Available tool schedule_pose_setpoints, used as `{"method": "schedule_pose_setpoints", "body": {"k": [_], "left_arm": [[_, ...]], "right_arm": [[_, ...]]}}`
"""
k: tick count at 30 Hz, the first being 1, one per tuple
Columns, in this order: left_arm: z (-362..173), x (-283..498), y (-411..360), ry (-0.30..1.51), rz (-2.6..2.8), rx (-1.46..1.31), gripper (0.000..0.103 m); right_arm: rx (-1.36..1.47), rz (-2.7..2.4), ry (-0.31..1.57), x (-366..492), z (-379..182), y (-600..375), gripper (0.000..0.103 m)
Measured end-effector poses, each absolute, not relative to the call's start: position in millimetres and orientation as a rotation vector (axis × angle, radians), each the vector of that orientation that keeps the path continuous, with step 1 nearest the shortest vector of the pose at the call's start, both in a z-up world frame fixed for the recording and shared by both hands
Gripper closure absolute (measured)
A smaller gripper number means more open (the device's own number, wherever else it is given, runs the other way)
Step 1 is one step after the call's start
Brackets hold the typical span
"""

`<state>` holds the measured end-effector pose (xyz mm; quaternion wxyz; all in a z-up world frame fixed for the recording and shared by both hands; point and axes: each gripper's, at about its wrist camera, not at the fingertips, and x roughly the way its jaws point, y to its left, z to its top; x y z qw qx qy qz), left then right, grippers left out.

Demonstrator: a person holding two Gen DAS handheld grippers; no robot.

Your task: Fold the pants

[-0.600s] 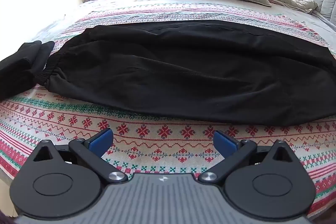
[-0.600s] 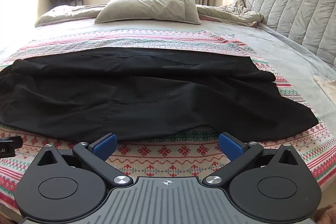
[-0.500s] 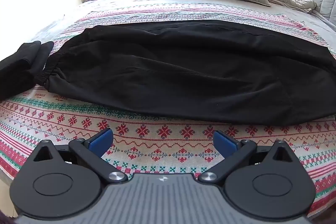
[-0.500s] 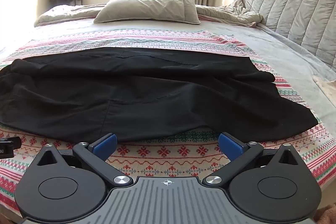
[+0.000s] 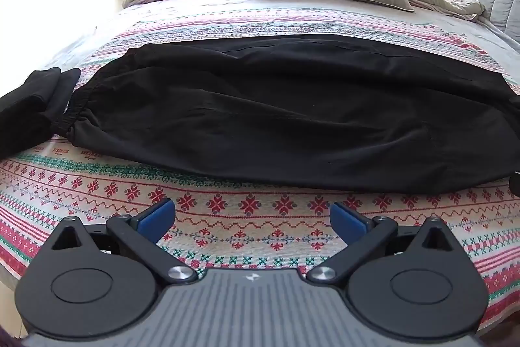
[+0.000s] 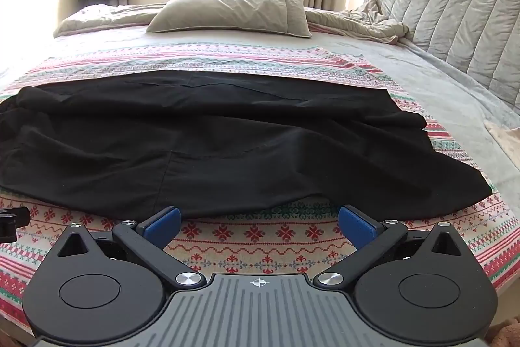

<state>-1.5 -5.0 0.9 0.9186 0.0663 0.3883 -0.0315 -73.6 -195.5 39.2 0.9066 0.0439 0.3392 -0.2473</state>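
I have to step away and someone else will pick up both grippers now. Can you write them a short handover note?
Left gripper: open, empty, above the patterned knit blanket, short of the cloth.
Right gripper: open, empty, at the near hem.
Black fabric pants lie spread sideways across the blanket, elastic waistband at the left, leg ends at the right.
A folded dark garment sits beside the waistband.
Done: pants laid out. Left: every fold.

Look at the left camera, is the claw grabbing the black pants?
No, the left claw is wide open over the patterned blanket, short of the black pants.
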Motion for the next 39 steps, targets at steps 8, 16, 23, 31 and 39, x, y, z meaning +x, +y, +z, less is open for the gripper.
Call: {"method": "schedule_pose_setpoints", "body": {"k": [8,16,23,31,39], "left_arm": [[0.9,-1.4,-5.6,0.804,-0.077,0.135,0.0],[1.0,-3.2,-5.4,0.804,-0.082,0.13,0.0],[2.0,-3.6,-5.3,0.805,-0.081,0.126,0.0],[2.1,-3.5,-4.5,0.806,-0.085,0.125,0.0],[1.3,-3.9,-5.0,0.806,-0.083,0.128,0.0]], "right_arm": [[0.091,-0.514,0.7,-74.5,38.9,-195.8,0.0],[0.091,-0.514,0.701,-74.3,39.0,-196.9,0.0],[0.09,-0.513,0.703,-73.0,38.2,-197.4,0.0],[0.095,-0.519,0.705,-73.5,36.5,-198.4,0.0],[0.098,-0.516,0.709,-74.7,35.5,-199.4,0.0]]}}
